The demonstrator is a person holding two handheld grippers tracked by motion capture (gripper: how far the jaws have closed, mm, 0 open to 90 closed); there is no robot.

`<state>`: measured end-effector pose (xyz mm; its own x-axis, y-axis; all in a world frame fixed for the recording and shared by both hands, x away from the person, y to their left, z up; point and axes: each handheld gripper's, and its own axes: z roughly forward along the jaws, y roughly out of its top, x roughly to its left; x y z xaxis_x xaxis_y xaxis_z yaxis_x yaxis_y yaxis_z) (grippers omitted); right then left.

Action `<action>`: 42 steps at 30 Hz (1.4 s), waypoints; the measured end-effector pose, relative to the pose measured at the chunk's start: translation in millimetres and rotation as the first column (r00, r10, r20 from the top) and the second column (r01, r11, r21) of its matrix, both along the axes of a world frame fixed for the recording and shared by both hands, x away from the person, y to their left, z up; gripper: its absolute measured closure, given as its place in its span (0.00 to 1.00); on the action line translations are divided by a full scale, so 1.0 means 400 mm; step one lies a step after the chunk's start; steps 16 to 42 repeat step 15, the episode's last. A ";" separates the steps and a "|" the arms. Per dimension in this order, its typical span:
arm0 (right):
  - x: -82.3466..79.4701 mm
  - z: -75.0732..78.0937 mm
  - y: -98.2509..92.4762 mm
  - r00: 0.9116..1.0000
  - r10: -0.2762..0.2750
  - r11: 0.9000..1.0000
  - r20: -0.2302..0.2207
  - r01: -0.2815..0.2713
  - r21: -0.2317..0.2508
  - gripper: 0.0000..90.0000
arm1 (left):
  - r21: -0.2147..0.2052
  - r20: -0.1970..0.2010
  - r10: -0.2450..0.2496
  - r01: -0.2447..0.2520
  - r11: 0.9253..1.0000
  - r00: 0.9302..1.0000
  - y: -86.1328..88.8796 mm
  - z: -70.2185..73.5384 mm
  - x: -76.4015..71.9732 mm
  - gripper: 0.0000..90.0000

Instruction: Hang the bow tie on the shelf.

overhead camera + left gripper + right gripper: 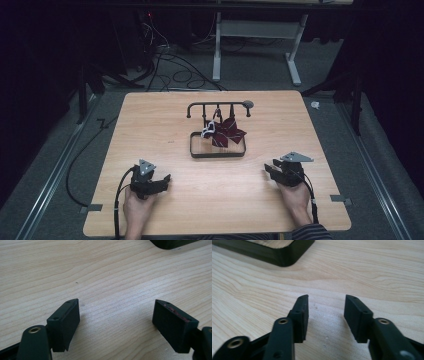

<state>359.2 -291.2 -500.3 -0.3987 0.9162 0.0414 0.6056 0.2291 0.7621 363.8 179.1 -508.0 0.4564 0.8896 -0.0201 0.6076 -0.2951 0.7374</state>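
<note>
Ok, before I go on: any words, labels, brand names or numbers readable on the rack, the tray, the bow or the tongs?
None: no readable text on the rack, tray, dark red bow, left tongs, right tongs or table.

A light wooden table [165,210] was seen on a grey floor. A dark tray [218,152] with a hook rack [218,105] was set near its middle.
</note>
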 end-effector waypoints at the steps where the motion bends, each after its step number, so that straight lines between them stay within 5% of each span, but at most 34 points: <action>1: 0.002 -0.001 0.004 1.000 0.001 1.000 -0.010 -0.002 -0.018 0.58 | 0.000 0.000 0.000 0.000 1.000 1.000 0.000 0.000 0.000 0.25; 3: 0.005 -0.004 0.019 1.000 0.021 0.997 -0.021 -0.022 -0.068 0.52 | 0.000 0.000 0.000 0.000 1.000 1.000 0.000 0.000 0.000 0.25; 42: 0.005 -0.004 0.018 1.000 0.019 0.998 -0.022 -0.020 -0.067 0.51 | 0.001 0.000 -0.001 0.001 1.000 1.000 0.000 0.000 0.000 0.25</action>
